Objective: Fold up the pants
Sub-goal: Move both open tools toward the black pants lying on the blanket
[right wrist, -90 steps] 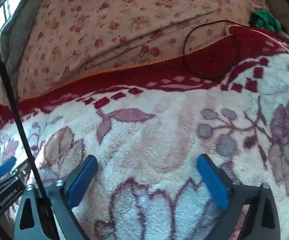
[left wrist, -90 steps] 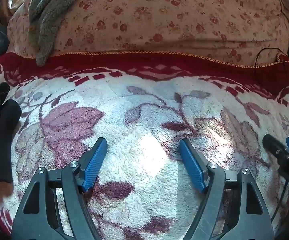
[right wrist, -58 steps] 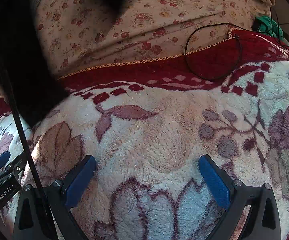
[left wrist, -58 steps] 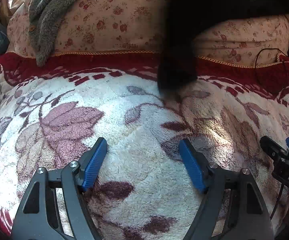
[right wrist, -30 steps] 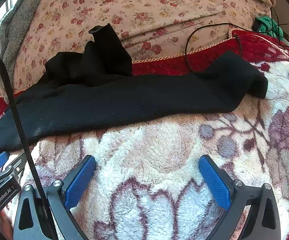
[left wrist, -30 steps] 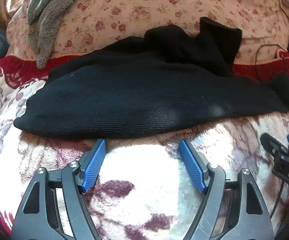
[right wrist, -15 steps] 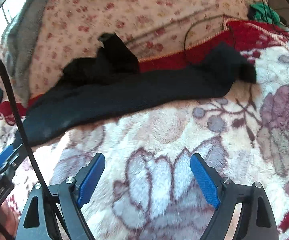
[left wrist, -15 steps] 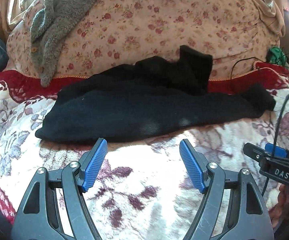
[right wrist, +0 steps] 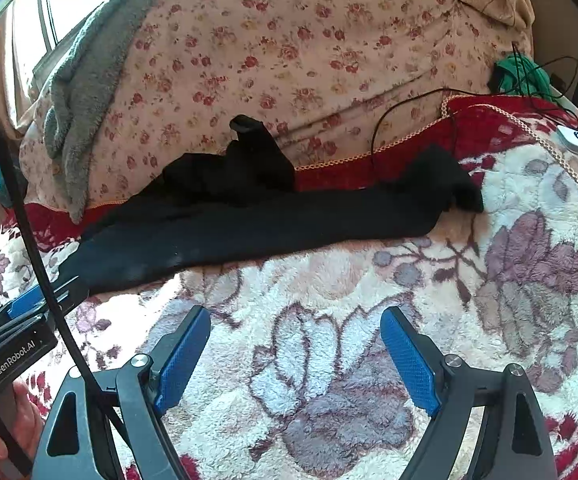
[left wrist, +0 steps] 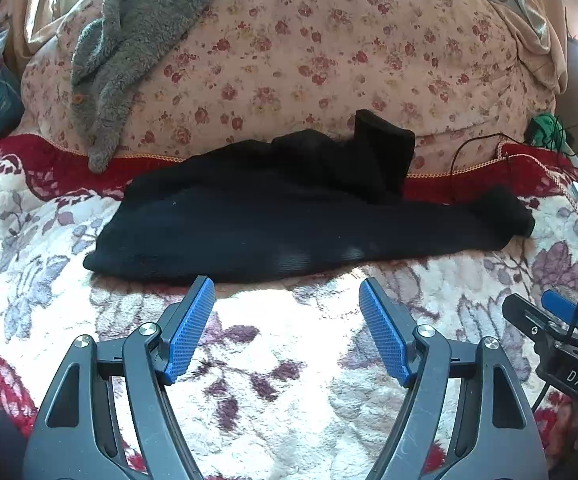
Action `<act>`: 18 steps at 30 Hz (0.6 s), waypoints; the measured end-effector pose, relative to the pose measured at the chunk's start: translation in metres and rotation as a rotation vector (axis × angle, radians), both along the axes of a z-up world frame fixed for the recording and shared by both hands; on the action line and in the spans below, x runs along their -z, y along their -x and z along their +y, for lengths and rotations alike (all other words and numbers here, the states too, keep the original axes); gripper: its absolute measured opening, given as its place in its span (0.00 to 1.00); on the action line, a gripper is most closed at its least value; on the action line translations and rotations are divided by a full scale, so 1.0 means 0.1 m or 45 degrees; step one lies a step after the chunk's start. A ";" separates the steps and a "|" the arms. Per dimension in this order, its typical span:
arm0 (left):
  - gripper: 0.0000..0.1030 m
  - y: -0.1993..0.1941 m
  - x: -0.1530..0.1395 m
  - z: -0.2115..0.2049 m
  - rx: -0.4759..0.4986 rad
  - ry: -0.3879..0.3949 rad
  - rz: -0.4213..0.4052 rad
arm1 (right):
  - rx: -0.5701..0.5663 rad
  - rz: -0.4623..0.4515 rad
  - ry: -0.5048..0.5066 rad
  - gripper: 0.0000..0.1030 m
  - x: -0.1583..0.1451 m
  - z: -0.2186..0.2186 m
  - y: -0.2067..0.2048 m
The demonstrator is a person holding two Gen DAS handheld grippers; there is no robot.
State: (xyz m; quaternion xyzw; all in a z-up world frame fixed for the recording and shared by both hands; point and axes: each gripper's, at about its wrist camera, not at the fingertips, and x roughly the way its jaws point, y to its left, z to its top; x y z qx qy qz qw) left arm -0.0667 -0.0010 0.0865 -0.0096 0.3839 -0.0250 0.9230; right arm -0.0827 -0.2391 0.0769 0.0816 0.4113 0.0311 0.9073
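One grey fleece [left wrist: 129, 40] draped at the left over one flowery quilt [left wrist: 329, 52], then one pair of black pants [left wrist: 289, 220] sprawled unfolded across the bed's blanket [left wrist: 289, 380]. Two grippers, left gripper [left wrist: 287, 330] and right gripper [right wrist: 295, 354], both jaws released, holding nothing; the right's just narrowed slightly.

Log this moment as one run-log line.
pants: unfolded on blanket | left gripper: open, empty | right gripper: open, empty, jaws just narrowed | fold: not started

Each hand-held gripper [left wrist: 287, 292] is showing black arms, silver screws and blue ridged pads [left wrist: 188, 332]; a black cable [right wrist: 41, 264] is trailing across.
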 end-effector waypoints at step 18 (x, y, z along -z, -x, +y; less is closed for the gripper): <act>0.73 0.02 -0.03 0.11 -0.035 0.012 -0.011 | -0.003 0.004 0.001 0.84 -0.01 0.08 -0.03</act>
